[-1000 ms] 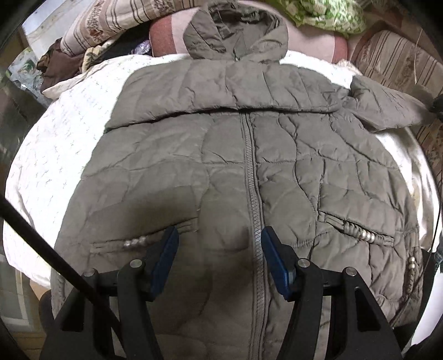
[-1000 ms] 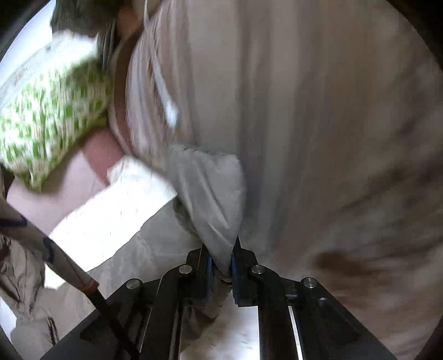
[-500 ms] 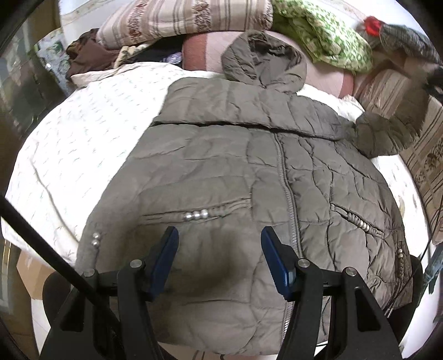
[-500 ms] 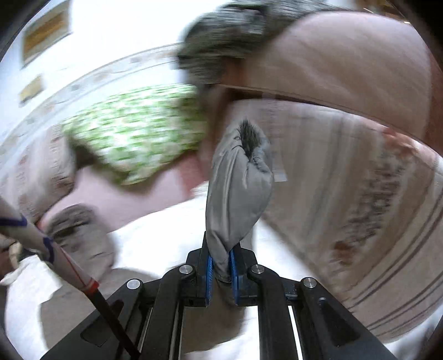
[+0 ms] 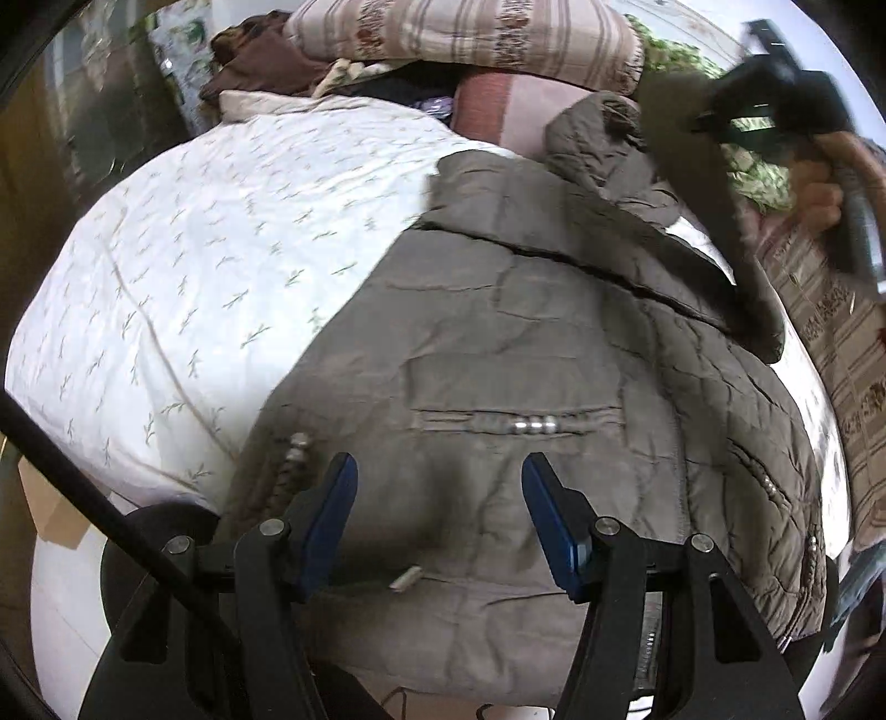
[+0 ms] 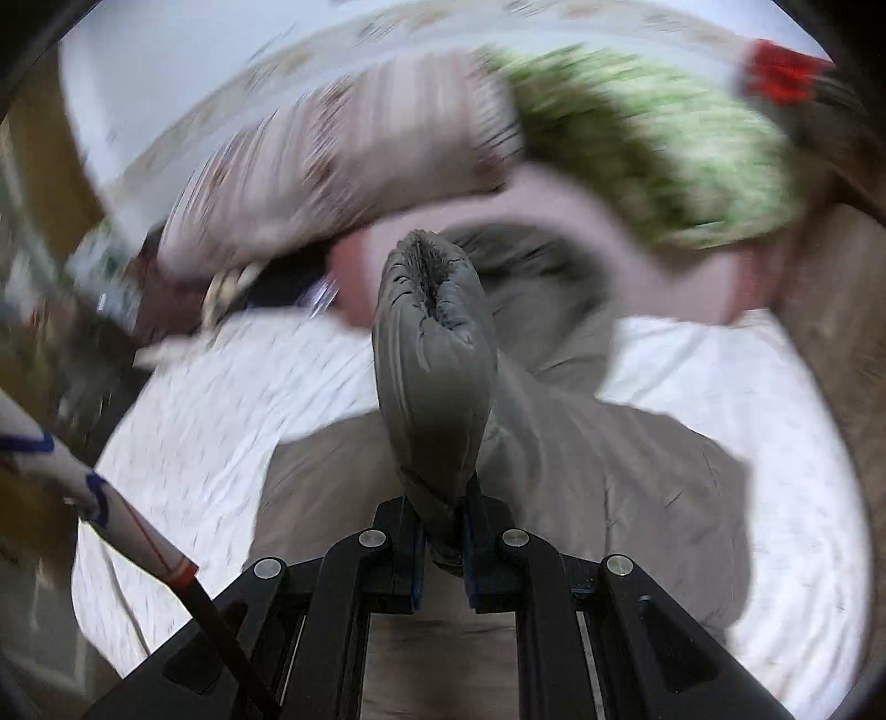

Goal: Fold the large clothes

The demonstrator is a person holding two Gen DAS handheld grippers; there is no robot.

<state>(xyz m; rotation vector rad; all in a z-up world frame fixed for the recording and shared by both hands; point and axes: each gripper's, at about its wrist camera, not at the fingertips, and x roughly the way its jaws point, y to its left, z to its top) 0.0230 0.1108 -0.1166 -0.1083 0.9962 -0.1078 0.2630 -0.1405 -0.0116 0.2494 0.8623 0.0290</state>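
Right gripper (image 6: 443, 545): jaws pressed together on the cuff end of the jacket's sleeve (image 6: 437, 382), fabric bunched between the pads. The cuff opening stands up ahead of the fingers, gathered and dark inside. Gripping at the cuff gives control of the whole sleeve length, which is likely why it is pinched there rather than mid-arm. In the left wrist view the right gripper sits high at the upper right, a hand (image 5: 825, 194) around its handle, and the sleeve hangs taut from it down to the shoulder (view blurred, so the exact contact is not readable there).

Left gripper (image 5: 440, 518): jaws apart, nothing between the pads. It hangs over the lower front of the jacket (image 5: 526, 387), just below the pocket with the metal beads (image 5: 534, 426); whether the fingertips touch the cloth cannot be told. Judged purpose: positioned to pin the body panel while the sleeve comes across.

Jacket: grey-brown quilted, lying front up on the white printed bed sheet (image 5: 221, 249), zip closed, hood (image 5: 598, 138) toward the piled pillows (image 5: 459, 33) at the head of the bed. The hem hangs at the near edge of the bed.

Judged step: sleeve fold inward over the chest, in hand, not yet laid down. Body not yet folded.
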